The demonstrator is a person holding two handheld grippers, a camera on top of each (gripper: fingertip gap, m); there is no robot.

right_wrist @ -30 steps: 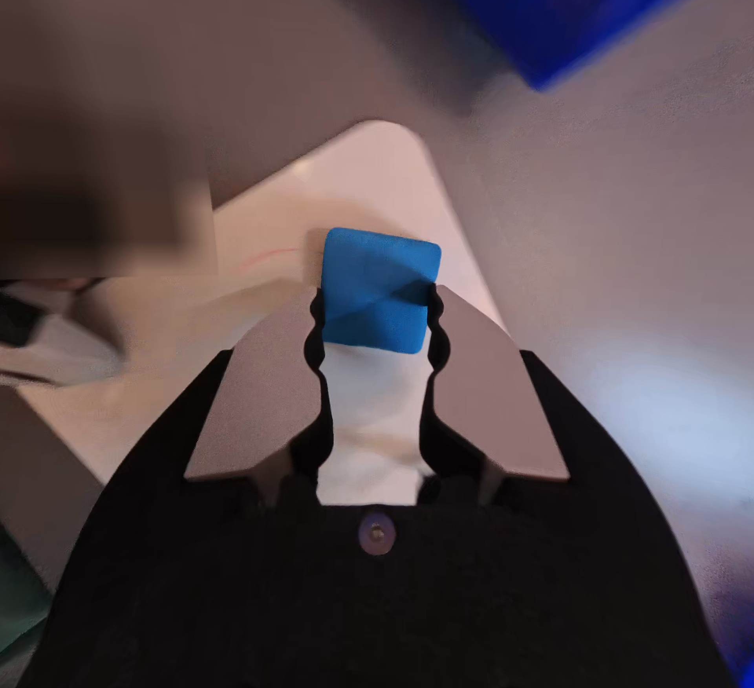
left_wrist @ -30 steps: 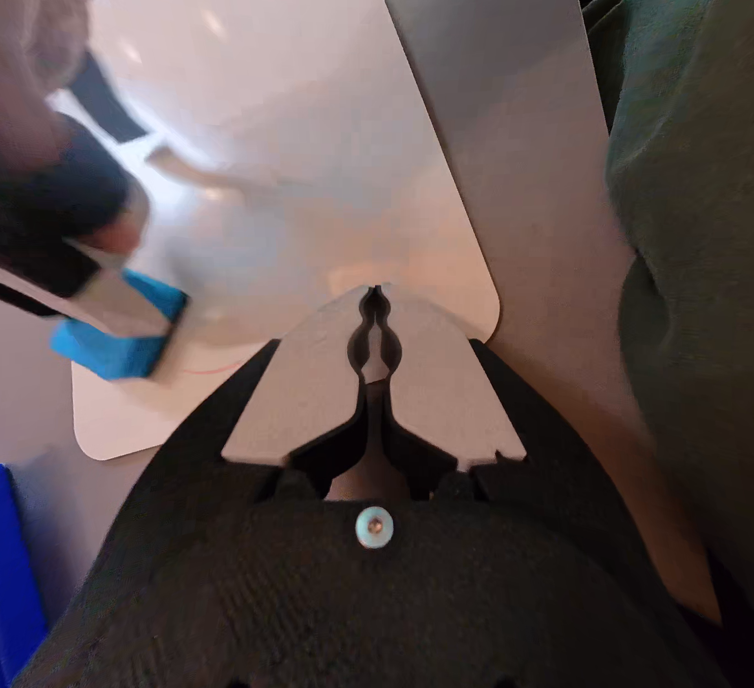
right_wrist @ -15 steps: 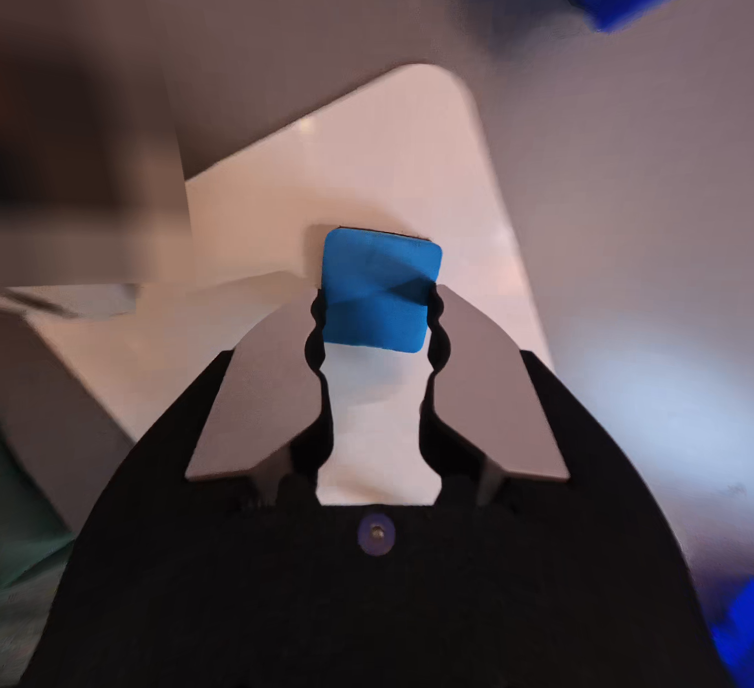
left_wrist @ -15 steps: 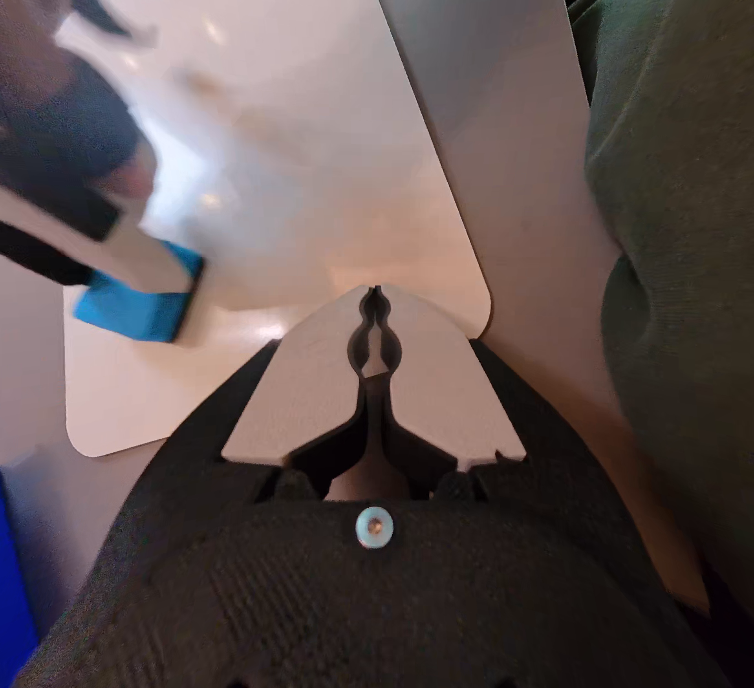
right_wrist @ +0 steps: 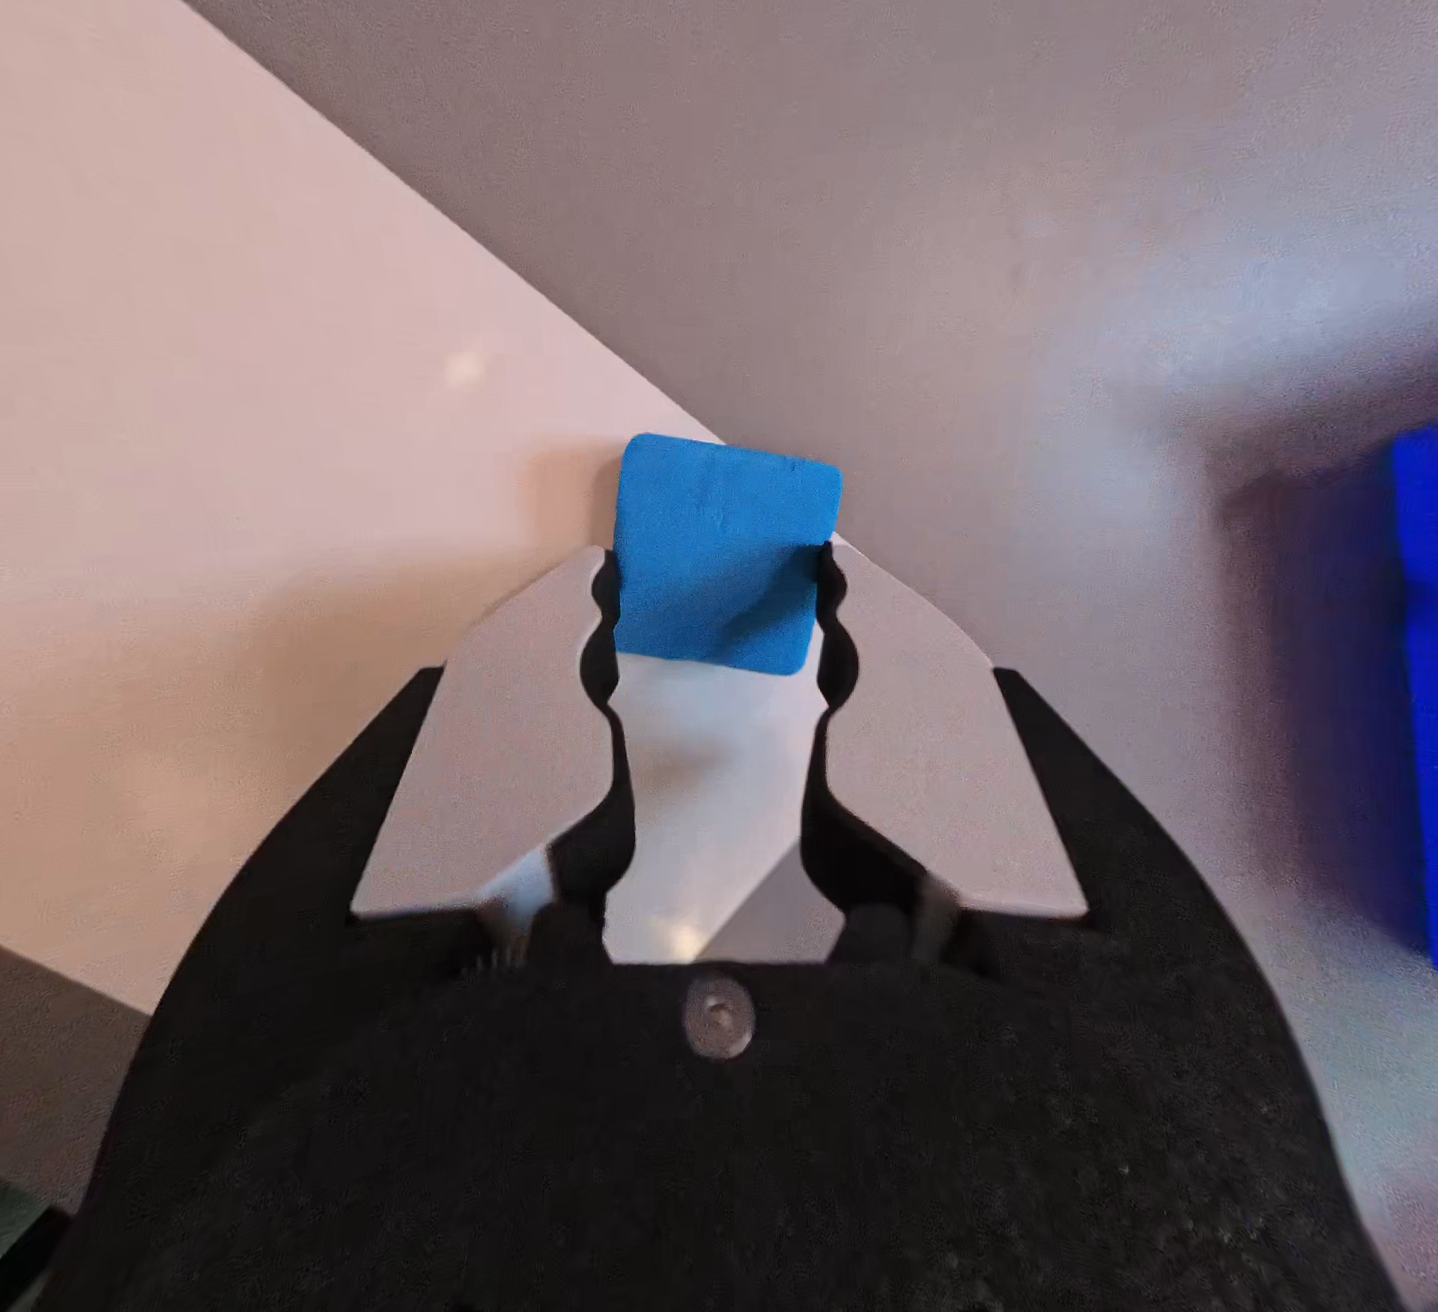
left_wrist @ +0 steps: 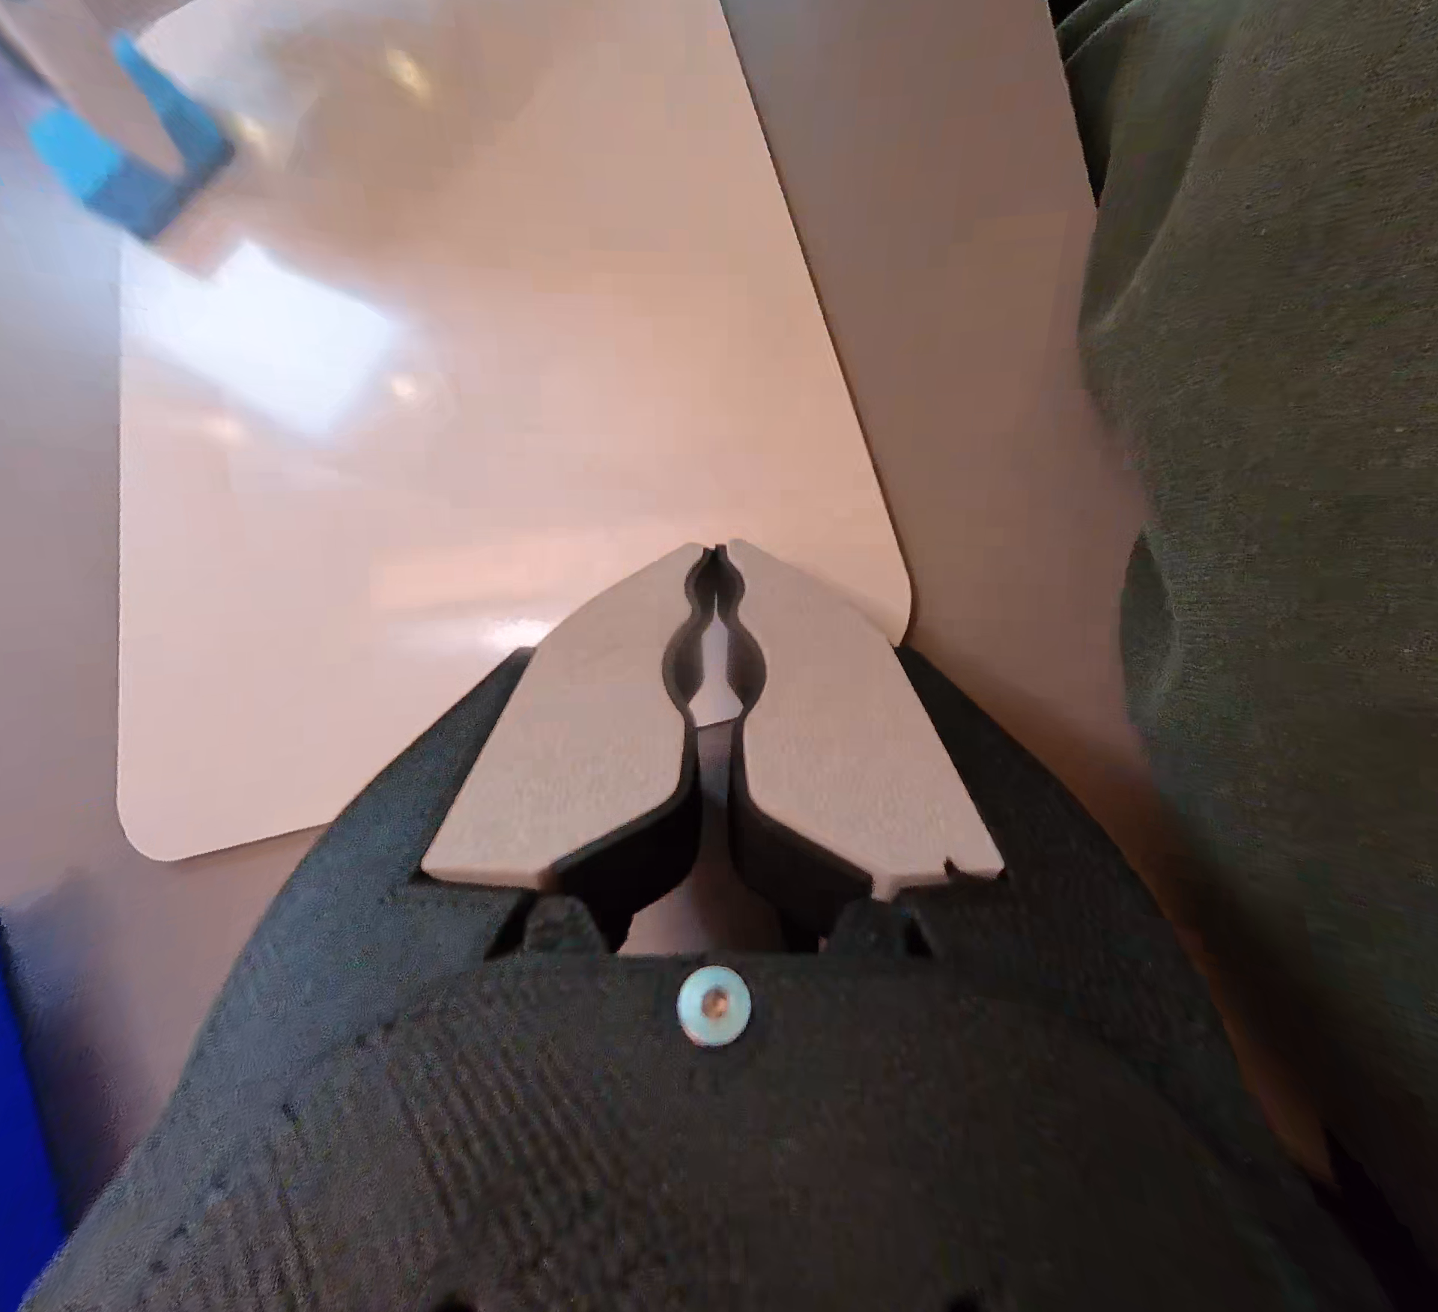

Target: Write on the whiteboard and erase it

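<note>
Nearby, a blue bin (right_wrist: 1412, 691) stands right of the whiteboard (right_wrist: 233, 419).

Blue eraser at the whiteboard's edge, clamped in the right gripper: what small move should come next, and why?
Probably lift the blue eraser off the whiteboard and set it aside. The right gripper holds it at the board's edge, partly over the grey table, and the visible board surface shows no marks. The left gripper, jaws shut with nothing between them, sits at the board's near corner.
</note>
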